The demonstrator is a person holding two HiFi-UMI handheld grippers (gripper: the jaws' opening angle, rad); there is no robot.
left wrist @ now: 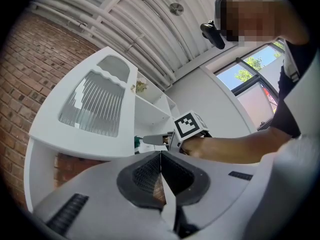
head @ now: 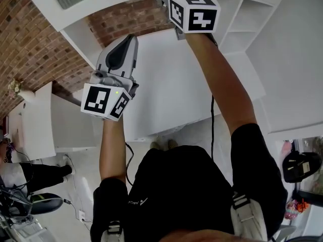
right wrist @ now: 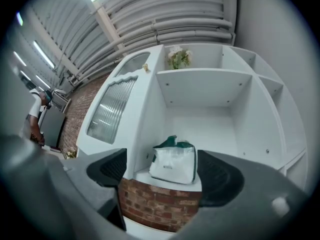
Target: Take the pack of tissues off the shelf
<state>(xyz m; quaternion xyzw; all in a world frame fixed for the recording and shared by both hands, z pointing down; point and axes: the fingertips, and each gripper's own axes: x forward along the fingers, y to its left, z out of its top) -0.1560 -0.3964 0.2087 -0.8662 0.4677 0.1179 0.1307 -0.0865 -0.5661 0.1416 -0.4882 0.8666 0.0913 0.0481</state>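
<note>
Looking down the right gripper (right wrist: 164, 173), the pack of tissues (right wrist: 174, 163) is pretty much dead ahead, framed in the gap between the two jaws but clearly further off, not between the pads yet. It stands upright at the front edge of the lower cubby of the shelf (right wrist: 200, 119), just above the brick part and close to the cubby's left wall, green top up, broad white face towards the gripper. The jaws stand wide apart with nothing in them, and the pack's width looks like it'd fit that gap, so I'd say it's a straight push forward and then a squeeze across the sides. The left gripper (left wrist: 161, 176) has its jaws pressed together, empty, and hangs back lower and off to the side, so the right one's nearer.
</note>
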